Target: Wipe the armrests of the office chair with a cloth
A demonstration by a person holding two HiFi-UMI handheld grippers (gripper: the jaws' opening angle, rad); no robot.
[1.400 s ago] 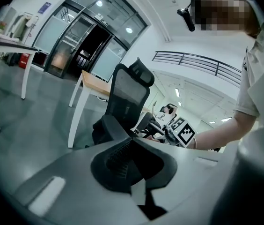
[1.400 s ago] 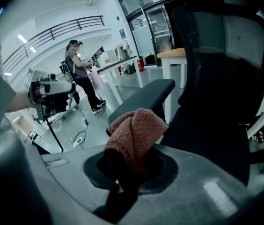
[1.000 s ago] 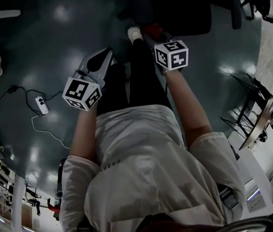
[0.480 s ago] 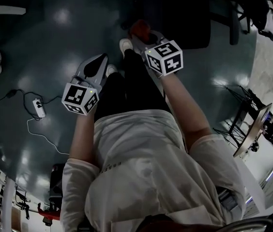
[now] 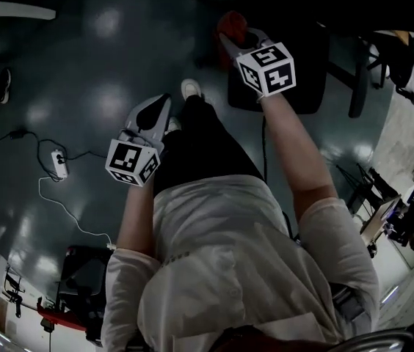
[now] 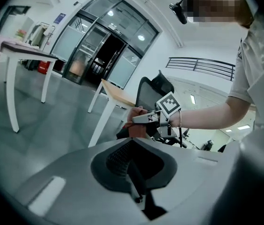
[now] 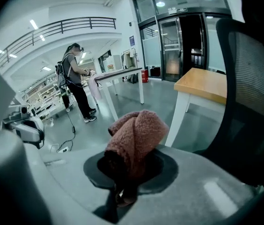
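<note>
Extended forward, right gripper (image 7: 121,191) — clamping nubbly red cloth (image 7: 135,132); left gripper (image 6: 138,191) closed, empty.

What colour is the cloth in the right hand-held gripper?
Cloth: reddish pink, best in right gripper view.

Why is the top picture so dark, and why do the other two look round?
Head view: dim, with lights glaring as pale blobs on the shiny floor. Left gripper view: fisheye bends the white table; corners go black. Right gripper view: same curve; the cloth up close is clear.
</note>
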